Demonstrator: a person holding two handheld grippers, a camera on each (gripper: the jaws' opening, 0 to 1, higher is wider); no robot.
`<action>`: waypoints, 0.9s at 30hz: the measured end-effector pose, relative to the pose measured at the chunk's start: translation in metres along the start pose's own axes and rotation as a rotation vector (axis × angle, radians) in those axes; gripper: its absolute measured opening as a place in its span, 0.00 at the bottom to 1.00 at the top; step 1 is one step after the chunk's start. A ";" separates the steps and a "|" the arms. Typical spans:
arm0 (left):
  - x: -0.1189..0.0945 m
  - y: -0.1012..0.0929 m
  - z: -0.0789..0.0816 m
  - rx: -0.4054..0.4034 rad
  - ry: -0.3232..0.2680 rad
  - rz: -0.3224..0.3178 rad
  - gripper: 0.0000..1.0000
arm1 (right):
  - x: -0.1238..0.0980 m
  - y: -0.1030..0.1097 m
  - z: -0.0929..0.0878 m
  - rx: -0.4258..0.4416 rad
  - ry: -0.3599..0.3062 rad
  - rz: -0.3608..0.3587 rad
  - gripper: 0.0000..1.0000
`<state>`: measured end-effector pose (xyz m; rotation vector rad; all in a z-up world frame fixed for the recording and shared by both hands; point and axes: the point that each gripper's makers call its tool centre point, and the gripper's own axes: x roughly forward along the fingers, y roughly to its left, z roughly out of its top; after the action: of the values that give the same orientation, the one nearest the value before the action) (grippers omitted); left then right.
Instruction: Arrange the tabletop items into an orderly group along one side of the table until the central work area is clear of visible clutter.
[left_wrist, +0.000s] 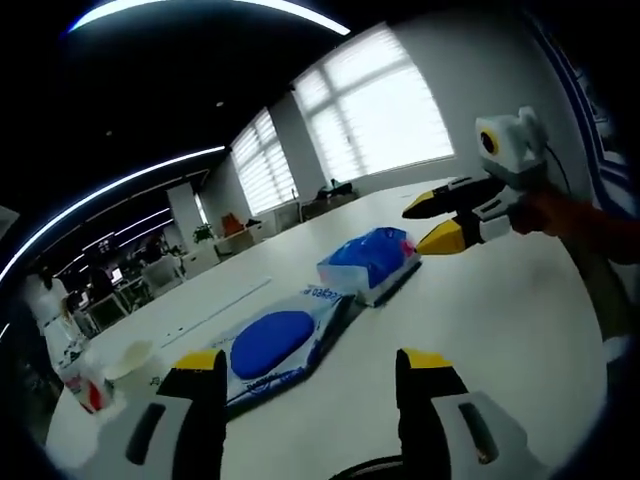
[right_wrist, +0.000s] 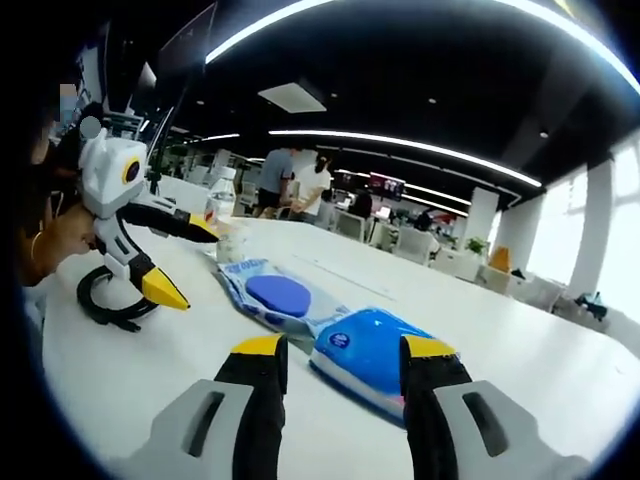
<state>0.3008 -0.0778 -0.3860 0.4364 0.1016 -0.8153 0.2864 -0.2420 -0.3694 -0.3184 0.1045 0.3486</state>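
A long white table (left_wrist: 520, 310) carries everything. Just ahead of the left gripper's fingertips (left_wrist: 203, 361) lies a flat wipes pack (left_wrist: 275, 343) with a blue oval lid; beyond it, touching end to end, sits a plump blue pouch (left_wrist: 372, 258). Off to the left of those fingertips stand a paper cup (left_wrist: 133, 360) and a small carton (left_wrist: 88, 385). A black cable loop (right_wrist: 108, 300) lies left of the right gripper's fingertips (right_wrist: 260, 347).

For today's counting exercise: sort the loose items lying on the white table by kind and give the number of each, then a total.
Blue wet-wipe packs: 2, the flat pack and the puffy pack
Paper cups: 1, paper cup
Bottles: 1, plastic bottle
Black cable coils: 1, cable coil
Red-and-white packages: 1, small package
Total: 6
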 end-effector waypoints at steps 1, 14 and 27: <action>-0.005 0.004 0.000 0.015 -0.006 0.020 0.67 | -0.001 0.003 0.000 -0.003 0.000 0.002 0.43; -0.027 0.012 -0.019 -0.038 0.010 0.053 0.65 | 0.001 0.028 0.007 -0.009 -0.006 0.050 0.43; -0.044 0.009 -0.033 0.001 0.052 0.051 0.65 | 0.005 0.065 0.015 -0.007 -0.027 0.120 0.43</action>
<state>0.2795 -0.0291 -0.4019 0.4596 0.1382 -0.7539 0.2684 -0.1775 -0.3752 -0.3153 0.0958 0.4725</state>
